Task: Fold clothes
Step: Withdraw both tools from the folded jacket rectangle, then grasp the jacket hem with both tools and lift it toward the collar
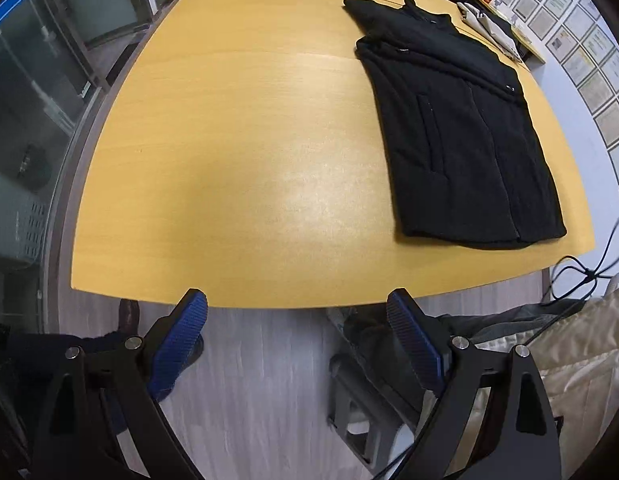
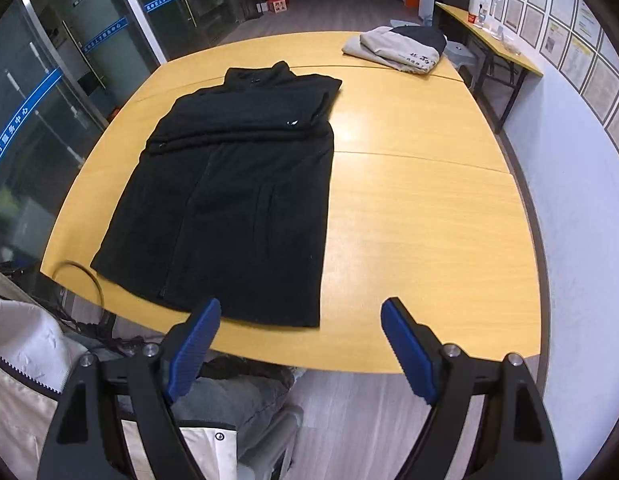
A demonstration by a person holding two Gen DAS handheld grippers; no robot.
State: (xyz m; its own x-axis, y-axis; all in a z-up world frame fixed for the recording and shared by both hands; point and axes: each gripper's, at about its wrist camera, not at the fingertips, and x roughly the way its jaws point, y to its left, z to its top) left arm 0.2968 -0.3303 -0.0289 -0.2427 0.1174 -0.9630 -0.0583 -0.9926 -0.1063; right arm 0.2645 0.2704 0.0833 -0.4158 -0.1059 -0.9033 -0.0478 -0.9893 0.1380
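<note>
- Left wrist view, setting: glass partitions with blue bands line the left side, framed certificates [image 1: 589, 64] cover the wall at right, and a yellow wooden table [image 1: 237, 152] fills the middle.
- Left wrist view, tool: I see my left gripper [image 1: 297, 310] held off the near table edge, above grey plank flooring; its blue-padded fingers [image 1: 181, 344] are spread wide with nothing between them.
- Left wrist view, garment: the black jacket [image 1: 461, 128] lies flat on the table's right portion, ahead and to the right of the gripper and well apart from it. Its collar points to the far edge, its hem nearly reaches the near edge, and a sleeve is folded across the chest. A front zipper line and a pocket slit are visible.
- Left wrist view, periphery: a folded pale garment [image 1: 489, 28] sits beyond the jacket near the far corner.
- Right wrist view, tool: my right gripper [image 2: 301, 314] hovers at the near table [image 2: 421, 216] edge, jaws fully parted and empty; the left fingertip overlaps the jacket hem in the frame, though I cannot tell whether it touches.
- Right wrist view, garment: the black jacket [image 2: 237, 192] lies ahead and to the left, collar away, sleeves folded across the upper body, forming a rough rectangle.
- Right wrist view, periphery: the folded pale garment [image 2: 393, 52] with a dark panel rests at the far right corner; a narrow side table [image 2: 497, 44] stands by the certificate wall.
</note>
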